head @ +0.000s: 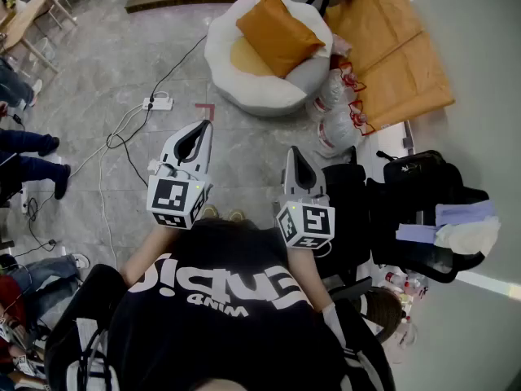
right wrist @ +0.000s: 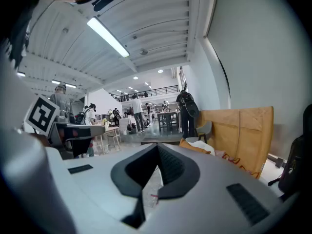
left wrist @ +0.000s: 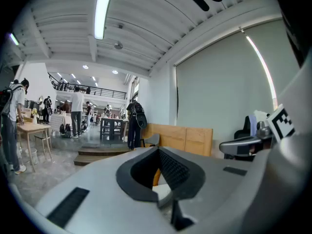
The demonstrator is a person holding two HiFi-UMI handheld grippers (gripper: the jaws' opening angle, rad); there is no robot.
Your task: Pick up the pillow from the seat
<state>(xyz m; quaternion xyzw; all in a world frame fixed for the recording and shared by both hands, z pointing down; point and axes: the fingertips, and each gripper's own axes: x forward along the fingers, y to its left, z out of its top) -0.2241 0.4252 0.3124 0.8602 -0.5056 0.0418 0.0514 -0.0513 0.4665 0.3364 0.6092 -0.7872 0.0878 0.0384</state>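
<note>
An orange pillow (head: 279, 32) leans on a round white seat (head: 244, 88) at the top of the head view, well ahead of both grippers. My left gripper (head: 202, 126) is held out over the floor, shut and holding nothing, pointing toward the seat. My right gripper (head: 294, 152) hangs beside it, also shut with nothing in it. In the left gripper view the jaws (left wrist: 158, 149) meet, and a strip of the orange pillow (left wrist: 156, 177) shows through the gap behind them. In the right gripper view the closed jaws (right wrist: 157, 145) point at the pillow (right wrist: 195, 146).
A power strip (head: 157, 103) with cables lies on the floor to the left. White plastic bags (head: 342, 112) stand right of the seat, by orange-brown boards (head: 399, 55). A black chair (head: 423, 202) piled with things is at the right. People's legs (head: 24, 157) show at left.
</note>
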